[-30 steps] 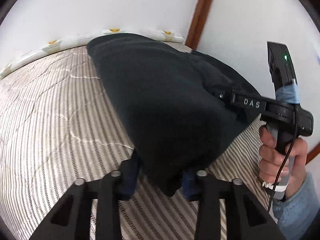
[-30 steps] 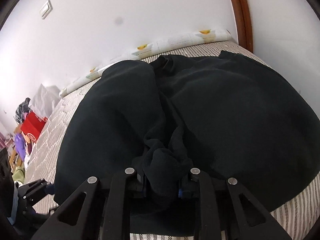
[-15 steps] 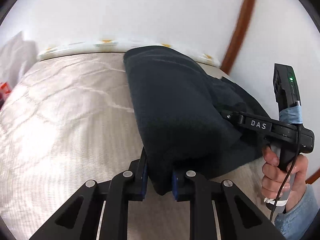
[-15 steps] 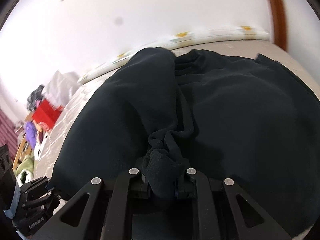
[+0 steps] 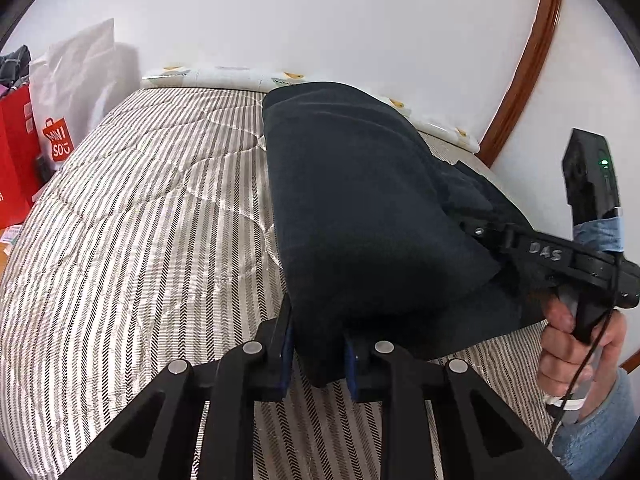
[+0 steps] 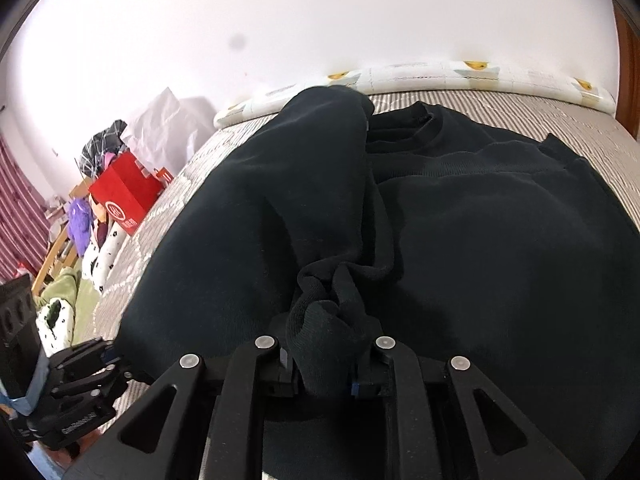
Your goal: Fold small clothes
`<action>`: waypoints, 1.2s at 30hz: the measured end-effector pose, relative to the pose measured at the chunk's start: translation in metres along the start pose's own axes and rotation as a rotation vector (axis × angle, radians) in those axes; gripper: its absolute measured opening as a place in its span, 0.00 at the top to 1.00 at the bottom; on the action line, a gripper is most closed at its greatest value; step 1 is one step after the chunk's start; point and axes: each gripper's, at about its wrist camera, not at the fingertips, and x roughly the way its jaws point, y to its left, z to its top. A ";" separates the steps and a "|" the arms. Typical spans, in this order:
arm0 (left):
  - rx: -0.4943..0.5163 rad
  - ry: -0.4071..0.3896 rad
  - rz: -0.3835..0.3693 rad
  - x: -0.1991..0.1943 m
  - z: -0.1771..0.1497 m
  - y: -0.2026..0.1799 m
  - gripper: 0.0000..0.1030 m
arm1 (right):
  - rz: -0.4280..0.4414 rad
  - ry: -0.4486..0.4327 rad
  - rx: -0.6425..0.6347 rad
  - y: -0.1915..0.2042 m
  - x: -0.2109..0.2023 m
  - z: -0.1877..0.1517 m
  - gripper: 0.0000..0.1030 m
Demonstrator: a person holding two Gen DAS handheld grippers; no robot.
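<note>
A black sweatshirt (image 5: 360,208) lies on the striped mattress (image 5: 140,232), its left side folded over the body. My left gripper (image 5: 318,354) is shut on the lower left corner of the folded edge. My right gripper (image 6: 326,364) is shut on a bunched cuff of the sweatshirt (image 6: 480,240) near the hem. The right gripper also shows in the left wrist view (image 5: 480,232), held by a hand at the right. The left gripper shows low at the left in the right wrist view (image 6: 116,362). The collar (image 6: 404,128) lies at the far end.
White walls stand behind the bed, with a wooden trim (image 5: 524,60) at the right. A red and a white shopping bag (image 5: 60,120) stand beside the bed at the left. Clothes and a red box (image 6: 124,196) clutter the floor beyond the left edge.
My left gripper closed on the folded corner and both views swung leftward, bringing the bags into sight. My right gripper kept its hold on the cuff.
</note>
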 end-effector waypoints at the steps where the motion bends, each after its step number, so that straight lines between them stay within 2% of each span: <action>1: -0.004 0.002 -0.009 0.000 -0.001 0.000 0.78 | -0.004 -0.004 0.003 0.000 -0.003 0.001 0.78; 3: -0.006 0.002 -0.025 -0.001 -0.002 0.003 0.77 | -0.018 -0.026 0.006 -0.002 -0.013 -0.001 0.73; 4: -0.004 0.002 -0.033 -0.002 -0.004 0.005 0.73 | -0.024 -0.036 0.006 0.000 -0.016 -0.001 0.68; 6: -0.006 0.005 -0.066 0.007 -0.002 0.004 0.62 | -0.049 -0.057 0.013 -0.002 -0.023 -0.003 0.54; 7: -0.009 0.011 -0.087 0.009 -0.002 0.005 0.49 | -0.046 -0.058 0.024 -0.005 -0.024 -0.004 0.50; 8: -0.005 0.014 -0.103 0.011 -0.001 0.004 0.43 | -0.033 -0.052 0.034 -0.007 -0.021 -0.005 0.50; 10: 0.020 0.016 -0.095 0.014 -0.001 -0.002 0.43 | -0.019 -0.023 0.054 -0.007 -0.011 -0.005 0.50; 13: 0.053 0.036 -0.046 0.025 0.002 -0.011 0.43 | -0.032 -0.029 0.063 -0.002 0.000 -0.002 0.50; 15: 0.065 0.053 -0.024 0.031 0.004 -0.016 0.43 | -0.041 -0.040 0.063 0.002 0.005 0.002 0.54; 17: 0.083 0.056 0.012 0.033 0.005 -0.022 0.43 | -0.031 -0.037 0.058 0.006 0.011 0.007 0.75; 18: 0.102 0.059 0.038 0.035 0.005 -0.026 0.42 | -0.039 -0.038 0.047 0.008 0.013 0.010 0.79; 19: 0.115 0.061 0.059 0.036 0.004 -0.029 0.41 | -0.053 -0.043 0.031 0.010 0.014 0.012 0.89; 22: 0.123 0.063 0.076 0.036 0.005 -0.031 0.41 | -0.055 -0.083 -0.011 0.006 -0.002 0.016 0.91; 25: 0.126 0.063 0.081 0.035 0.005 -0.029 0.40 | -0.002 -0.220 0.036 -0.017 -0.057 0.018 0.92; 28: 0.134 0.065 0.067 0.035 0.005 -0.030 0.34 | -0.039 -0.342 0.084 -0.045 -0.108 0.007 0.92; 29: 0.145 0.067 0.065 0.035 0.004 -0.032 0.34 | -0.043 -0.347 0.097 -0.055 -0.115 0.002 0.92; 32: 0.180 0.063 0.070 0.034 0.003 -0.039 0.36 | -0.084 -0.255 0.126 -0.083 -0.106 -0.021 0.92; 34: 0.198 0.041 0.021 0.030 0.001 -0.044 0.38 | -0.094 -0.178 0.147 -0.093 -0.091 -0.033 0.91; 36: 0.199 0.012 -0.041 0.024 0.002 -0.049 0.36 | -0.089 -0.176 0.168 -0.097 -0.090 -0.038 0.86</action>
